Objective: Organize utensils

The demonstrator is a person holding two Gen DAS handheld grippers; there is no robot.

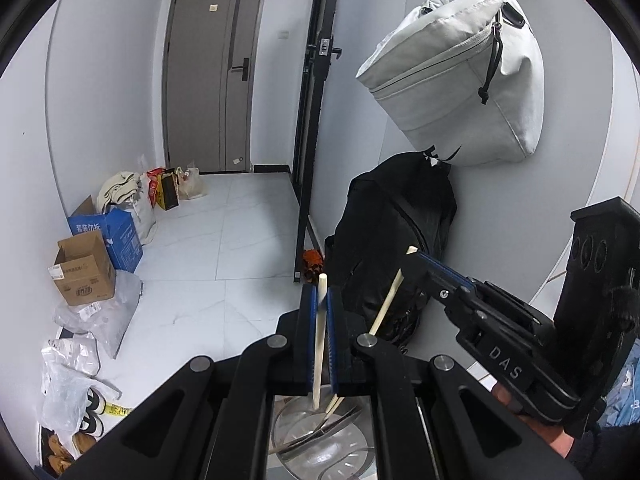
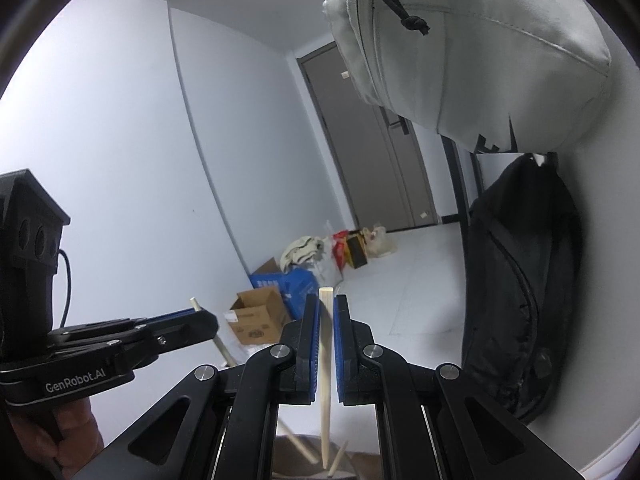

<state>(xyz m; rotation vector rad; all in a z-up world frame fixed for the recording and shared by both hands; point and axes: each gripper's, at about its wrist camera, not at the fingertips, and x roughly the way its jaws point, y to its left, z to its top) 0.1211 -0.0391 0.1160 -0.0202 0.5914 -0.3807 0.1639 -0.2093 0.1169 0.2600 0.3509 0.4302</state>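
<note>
Left tongs [image 1: 319,312] pinching one pale chopstick [image 1: 320,340] upright between blue pads, above glass bowl [image 1: 320,440] holding more utensils. Right tongs [image 2: 327,320] pinching second chopstick [image 2: 326,380] upright, beside black backpack [image 2: 520,300].

chopstick A [image 1: 320,344]: pale, near-upright | chopstick B [image 2: 326,376]: pale, near-upright, clamped

A pale grey bag [image 1: 460,76] hangs upper right above a black backpack [image 1: 394,240]; cardboard boxes [image 1: 84,268] line the left wall.
</note>
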